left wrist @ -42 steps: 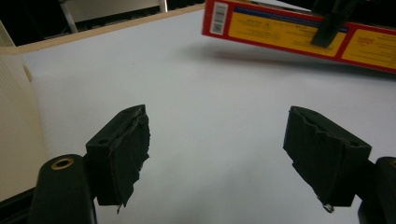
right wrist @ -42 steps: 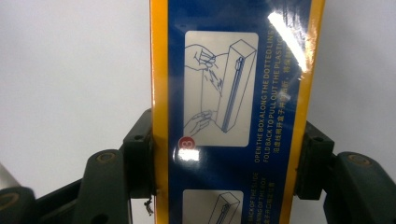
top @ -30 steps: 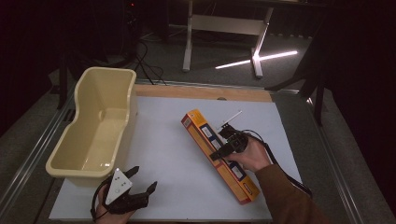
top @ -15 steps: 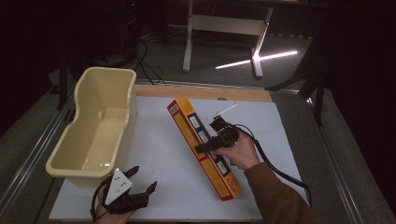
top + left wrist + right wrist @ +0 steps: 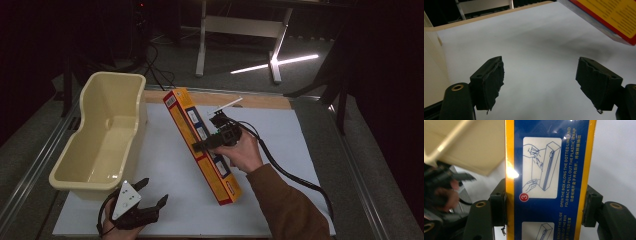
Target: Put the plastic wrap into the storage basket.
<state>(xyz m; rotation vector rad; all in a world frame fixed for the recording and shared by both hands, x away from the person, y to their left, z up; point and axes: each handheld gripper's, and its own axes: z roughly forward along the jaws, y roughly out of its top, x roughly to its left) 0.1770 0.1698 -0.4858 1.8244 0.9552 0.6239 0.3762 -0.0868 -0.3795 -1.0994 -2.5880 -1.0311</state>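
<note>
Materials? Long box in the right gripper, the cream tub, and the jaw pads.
Long box: printed cardboard, glossy, going by the glare spot on its blue panel. Cream tub: probably moulded plastic; smooth, rounded rim, faint sheen. Pads on the left gripper: likely matte black rubber or foam, with ragged, torn edges.

free: white mat (image 5: 165, 165) centre | blocked: tub (image 5: 102, 135) left, box (image 5: 200, 140) mid-right
</note>
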